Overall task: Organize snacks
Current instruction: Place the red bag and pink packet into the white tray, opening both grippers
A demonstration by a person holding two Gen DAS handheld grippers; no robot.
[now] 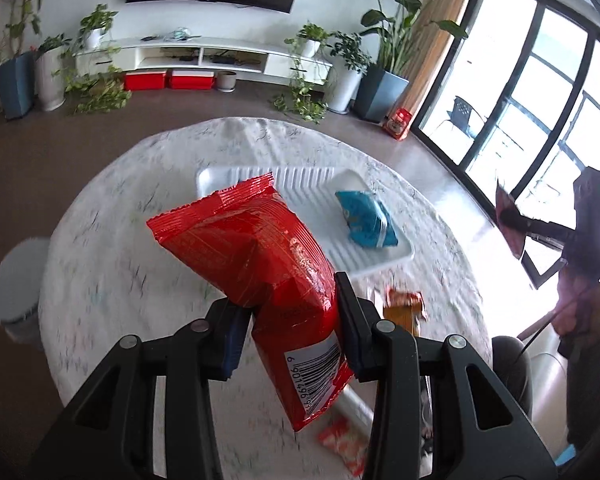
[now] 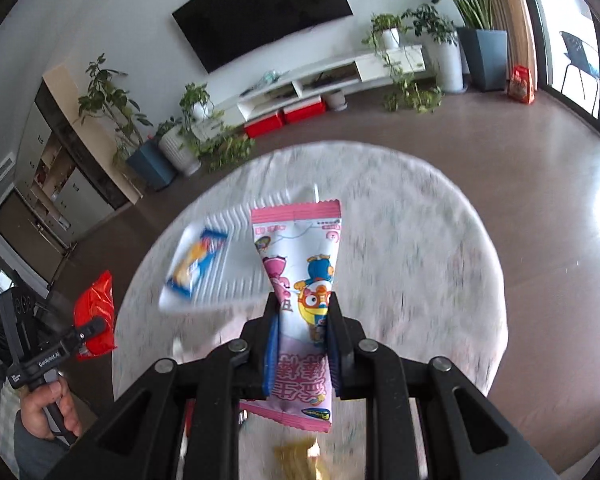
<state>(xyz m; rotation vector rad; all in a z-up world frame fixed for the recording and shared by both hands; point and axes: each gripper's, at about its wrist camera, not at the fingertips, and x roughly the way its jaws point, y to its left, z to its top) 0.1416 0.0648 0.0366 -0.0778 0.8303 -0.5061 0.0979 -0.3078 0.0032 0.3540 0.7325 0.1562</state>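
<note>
Grippers both carry snacks: your left gripper (image 1: 296, 304) pinches the red bag (image 1: 256, 256), your right gripper (image 2: 303, 312) clamps the pink packet (image 2: 300, 280) above the far white tray (image 1: 300, 178).

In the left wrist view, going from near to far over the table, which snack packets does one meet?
Orange-and-white packet → orange-brown packet → blue packet in the white ribbed plastic tray.
</note>
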